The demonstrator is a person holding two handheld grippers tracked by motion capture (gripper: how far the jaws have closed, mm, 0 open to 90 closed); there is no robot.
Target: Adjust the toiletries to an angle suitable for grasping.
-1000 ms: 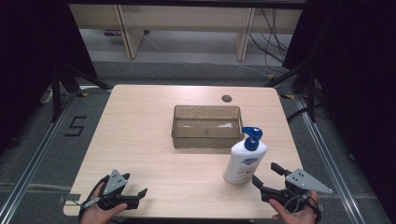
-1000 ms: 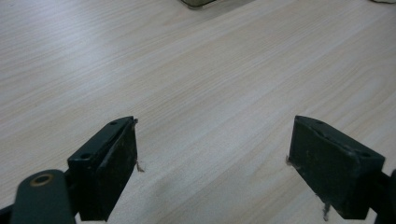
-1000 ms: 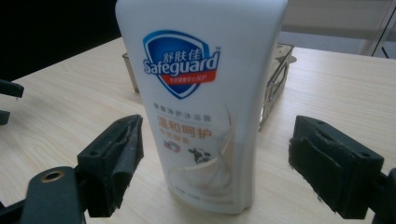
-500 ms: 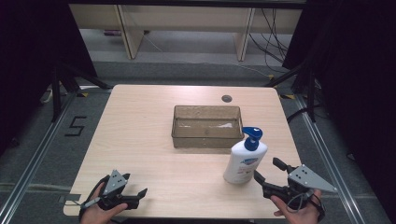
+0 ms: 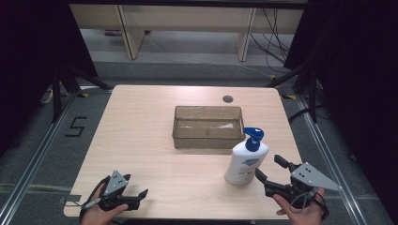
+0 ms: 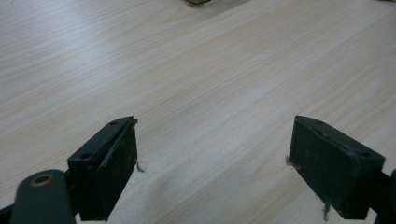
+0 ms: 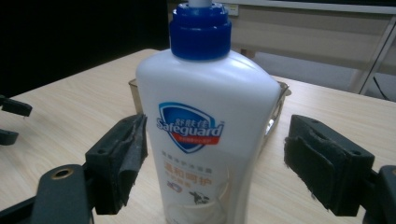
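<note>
Fingers (image 7: 122, 161) of the right gripper (image 5: 271, 171), just closing, flank the white blue-capped pump bottle (image 7: 205, 126), ungripped. Left gripper (image 5: 133, 196) is spread, empty. Next: squeezing needed.

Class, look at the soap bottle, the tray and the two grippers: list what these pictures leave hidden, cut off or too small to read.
- Soap bottle: base and pump nozzle cut off by the frame edges in the right gripper view.
- Bottle's back face: turned away in both views.
- Label's small print: too small in the high view, blurred in the right gripper view.
- Tray: mostly hidden behind the bottle in the right gripper view; contents unclear through glare in the high view.
- Left gripper: body cut off below.
</note>
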